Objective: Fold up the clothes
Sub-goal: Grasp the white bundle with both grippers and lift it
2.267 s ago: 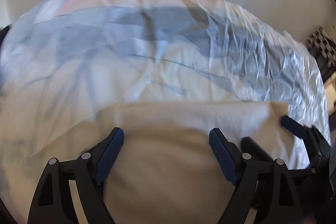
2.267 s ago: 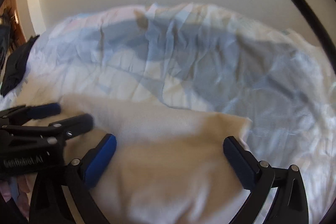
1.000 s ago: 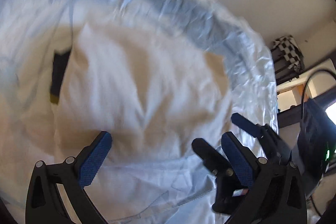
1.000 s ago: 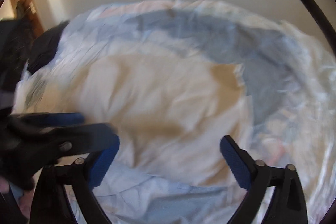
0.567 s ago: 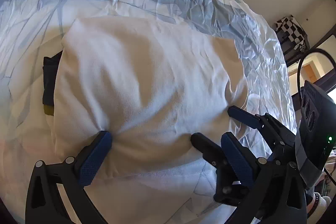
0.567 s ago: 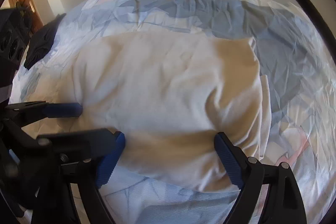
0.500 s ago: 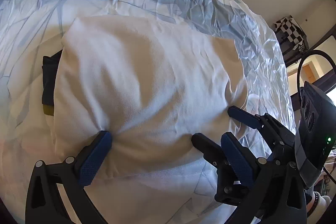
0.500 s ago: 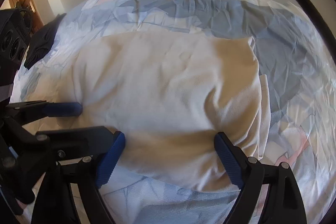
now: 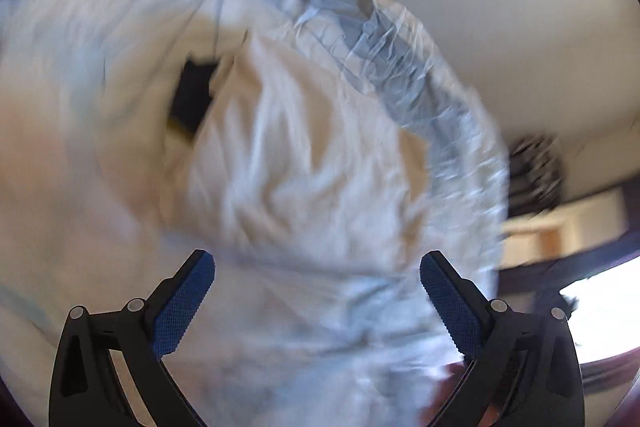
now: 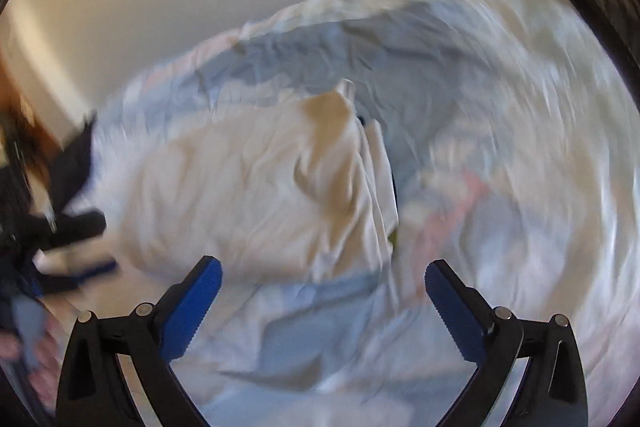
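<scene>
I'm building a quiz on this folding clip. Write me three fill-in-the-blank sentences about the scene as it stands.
1. The folded cream garment lies on a wrinkled ____ bedsheet.
2. Both the left gripper and the right gripper stand ____, with nothing between their pads.
3. The pads on the fingers are ____ in colour.

Missing words: blue; open; blue

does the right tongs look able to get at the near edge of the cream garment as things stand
Probably yes. The right tongs stand wide open with nothing between the pads, and the cream garment lies flat on the bedsheet just beyond the tips. Nothing covers its near edge, though the picture is blurred.
</scene>
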